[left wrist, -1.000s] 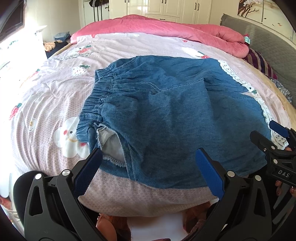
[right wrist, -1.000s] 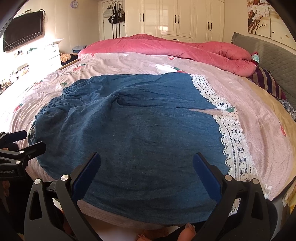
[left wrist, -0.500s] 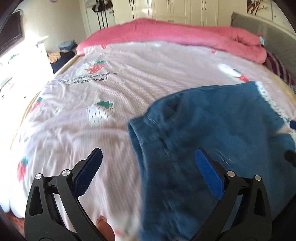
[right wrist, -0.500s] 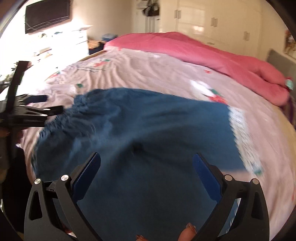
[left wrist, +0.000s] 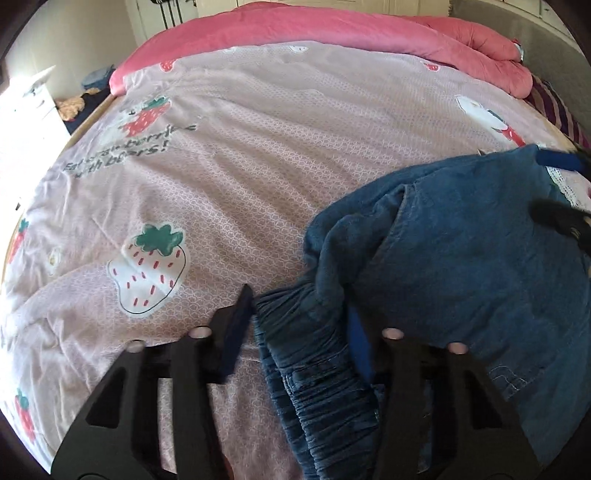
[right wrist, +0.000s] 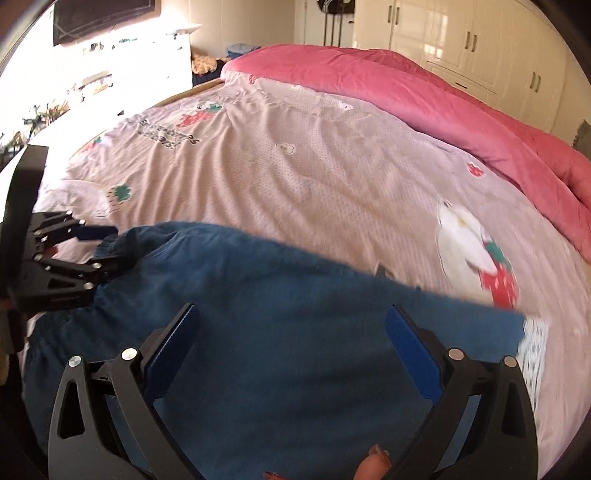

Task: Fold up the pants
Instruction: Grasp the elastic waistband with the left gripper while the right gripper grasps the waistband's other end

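Blue denim pants [left wrist: 461, 280] with an elastic waistband [left wrist: 314, 373] and white lace hems [left wrist: 563, 184] lie on the pink bedspread [left wrist: 229, 155]. My left gripper [left wrist: 299, 317] is closing on the gathered waistband, which is bunched between its blue pads. In the right wrist view it [right wrist: 92, 251] shows at the waistband's far left corner. My right gripper [right wrist: 291, 339] is open above the pants [right wrist: 280, 332], holding nothing. The lace hem [right wrist: 532, 350] lies at its right.
A rolled pink duvet [right wrist: 443, 107] lies across the far side of the bed. White wardrobes [right wrist: 461, 40] stand behind it. A striped pillow [left wrist: 554, 107] and grey headboard [left wrist: 517, 26] are at the right. A white dresser [right wrist: 110, 66] stands at left.
Both grippers have moved forward over the bed. My left gripper went from wide open to narrowed on the waistband, which is now bunched and lifted. The right gripper stays open.
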Demonstrator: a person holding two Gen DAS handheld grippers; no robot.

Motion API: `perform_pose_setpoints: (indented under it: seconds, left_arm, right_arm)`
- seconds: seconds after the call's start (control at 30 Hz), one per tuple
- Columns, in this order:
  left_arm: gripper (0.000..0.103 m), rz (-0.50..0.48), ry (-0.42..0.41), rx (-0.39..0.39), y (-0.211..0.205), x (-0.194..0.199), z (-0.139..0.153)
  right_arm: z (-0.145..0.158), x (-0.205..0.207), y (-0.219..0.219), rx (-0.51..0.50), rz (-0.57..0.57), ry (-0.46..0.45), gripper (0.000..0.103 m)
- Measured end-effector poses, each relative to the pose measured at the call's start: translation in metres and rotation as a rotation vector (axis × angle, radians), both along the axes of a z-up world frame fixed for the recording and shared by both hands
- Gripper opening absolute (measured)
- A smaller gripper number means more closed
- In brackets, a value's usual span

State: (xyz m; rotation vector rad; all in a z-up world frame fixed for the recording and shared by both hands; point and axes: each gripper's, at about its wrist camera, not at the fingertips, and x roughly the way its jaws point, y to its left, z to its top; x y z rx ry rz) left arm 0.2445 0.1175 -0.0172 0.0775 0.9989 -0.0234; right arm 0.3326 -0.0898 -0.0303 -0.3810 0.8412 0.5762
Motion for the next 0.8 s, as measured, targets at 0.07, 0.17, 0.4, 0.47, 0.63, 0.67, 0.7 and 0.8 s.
perform_pose_setpoints:
  seconds: [0.07, 0.17, 0.4, 0.47, 0.63, 0.67, 0.7, 0.8]
  left_arm:
    - [0.031, -0.004, -0.017, -0.012, 0.004, -0.002, 0.004]
    - [0.030, 0.000, -0.061, -0.039, 0.008, -0.009, 0.015]
    - [0.030, -0.013, -0.156, -0.080, 0.010, -0.025, 0.040]
    - [0.030, -0.021, -0.177, -0.095, 0.010, -0.029, 0.045]
    - [0.029, -0.037, -0.221, -0.078, 0.006, -0.040, 0.055]
    - [0.029, -0.035, -0.227, -0.077, 0.008, -0.042, 0.056]
    - [0.029, -0.032, -0.232, -0.080, 0.009, -0.043, 0.057]
    - [0.029, -0.031, -0.252, -0.093, 0.012, -0.050, 0.062]
  right_arm:
    - [-0.004, 0.010, 0.008, -0.037, 0.026, 0.000, 0.099]
    - [-0.009, 0.025, 0.024, -0.080, 0.070, 0.007, 0.099]
    - [-0.023, 0.031, 0.062, -0.199, 0.225, -0.003, 0.098]
    - [-0.027, 0.031, 0.069, -0.210, 0.249, 0.010, 0.076]
    - [-0.017, 0.014, 0.068, -0.144, 0.295, 0.033, 0.011]
    - [-0.012, 0.008, 0.064, -0.128, 0.290, 0.026, 0.009]
    - [-0.008, 0.003, 0.061, -0.111, 0.286, 0.022, 0.008]
    - [0.013, -0.018, 0.046, -0.046, 0.264, -0.016, 0.007]
